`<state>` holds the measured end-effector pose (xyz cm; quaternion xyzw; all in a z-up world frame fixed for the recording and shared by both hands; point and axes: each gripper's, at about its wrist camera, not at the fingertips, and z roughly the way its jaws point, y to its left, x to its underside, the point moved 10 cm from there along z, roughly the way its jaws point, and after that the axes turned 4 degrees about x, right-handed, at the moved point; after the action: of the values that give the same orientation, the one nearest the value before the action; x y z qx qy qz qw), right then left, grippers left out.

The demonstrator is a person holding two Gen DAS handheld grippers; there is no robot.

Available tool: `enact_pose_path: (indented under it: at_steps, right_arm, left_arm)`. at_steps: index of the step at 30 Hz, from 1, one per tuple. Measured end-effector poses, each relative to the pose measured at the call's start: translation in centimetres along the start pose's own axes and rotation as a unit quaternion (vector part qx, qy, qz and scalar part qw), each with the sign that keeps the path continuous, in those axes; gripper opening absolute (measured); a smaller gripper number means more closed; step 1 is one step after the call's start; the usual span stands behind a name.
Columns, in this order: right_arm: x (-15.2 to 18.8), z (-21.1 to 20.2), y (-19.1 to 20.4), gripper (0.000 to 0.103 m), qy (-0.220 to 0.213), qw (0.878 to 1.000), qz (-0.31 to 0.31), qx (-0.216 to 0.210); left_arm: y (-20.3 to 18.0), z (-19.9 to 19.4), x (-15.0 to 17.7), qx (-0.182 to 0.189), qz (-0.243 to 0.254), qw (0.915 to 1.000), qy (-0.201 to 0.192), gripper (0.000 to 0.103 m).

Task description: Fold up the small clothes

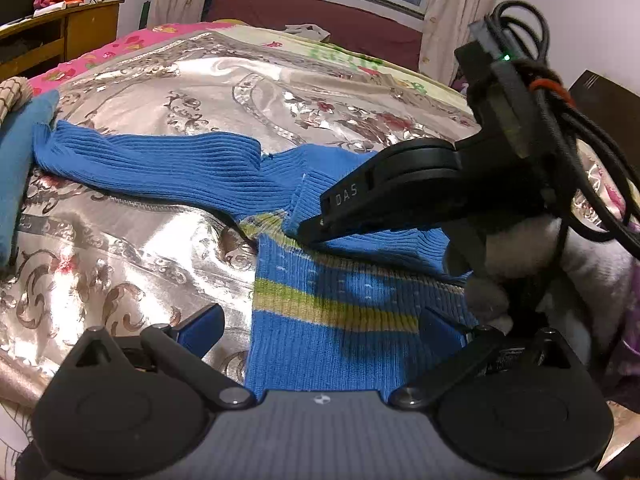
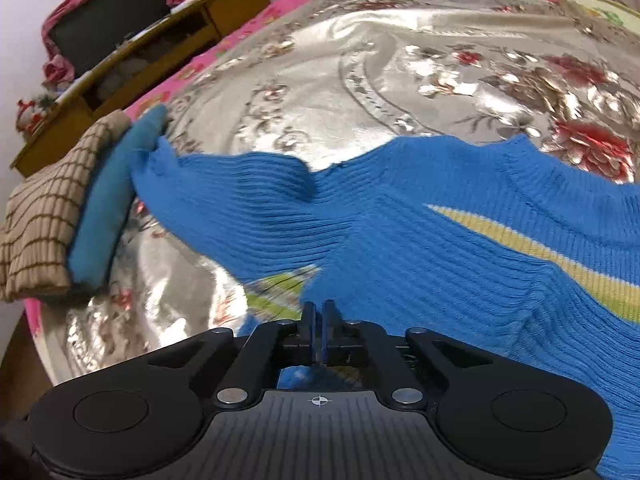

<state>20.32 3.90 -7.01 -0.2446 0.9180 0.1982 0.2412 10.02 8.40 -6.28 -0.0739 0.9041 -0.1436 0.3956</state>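
A small blue ribbed sweater [image 1: 320, 344] with green and yellow stripes lies on a shiny floral bedspread [image 1: 132, 240]. One sleeve [image 1: 160, 164] stretches out to the left. My left gripper [image 1: 320, 330] is open, its fingers apart over the sweater's body. My right gripper [image 1: 316, 228] comes in from the right and is shut on a fold of the sweater. In the right wrist view the right gripper [image 2: 319, 312] pinches blue knit [image 2: 400, 240] between closed fingers, and the sleeve [image 2: 224, 196] trails left.
A folded teal cloth [image 2: 108, 208] and a brown checked garment [image 2: 44, 216] lie stacked at the bed's left edge. A wooden desk [image 2: 152, 52] stands beyond the bed. A window and curtains [image 1: 452, 8] are at the far wall.
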Motion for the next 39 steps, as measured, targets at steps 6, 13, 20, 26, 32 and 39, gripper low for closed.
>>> enact_pose_path:
  at_steps: [6, 13, 20, 26, 32, 39]
  right_arm:
    - [0.0, 0.1, 0.6, 0.011, -0.008, 1.000, -0.014, 0.001]
    - [0.2, 0.1, 0.6, 0.032, -0.022, 0.998, -0.053, 0.020]
    - [0.4, 0.2, -0.1, 0.033, -0.029, 0.997, -0.064, 0.035]
    - [0.6, 0.5, 0.6, 0.046, -0.021, 0.995, -0.088, 0.030]
    - [-0.2, 1.1, -0.9, 0.011, -0.031, 0.997, -0.046, 0.056]
    - [-0.3, -0.2, 0.5, 0.007, -0.043, 0.998, -0.040, 0.020]
  left_arm:
    - [-0.1, 0.1, 0.1, -0.003, 0.007, 1.0000, 0.002, 0.103]
    - [-0.1, 0.2, 0.1, -0.002, 0.006, 1.0000, 0.003, 0.103]
    - [0.0, 0.1, 0.0, 0.002, 0.001, 1.0000, 0.001, 0.103]
    - [-0.1, 0.2, 0.0, 0.002, 0.003, 1.0000, 0.002, 0.103]
    - [0.3, 0.2, -0.1, 0.003, -0.011, 0.9999, 0.000, 0.103]
    - [0.2, 0.2, -0.2, 0.006, -0.011, 0.9999, -0.001, 0.103]
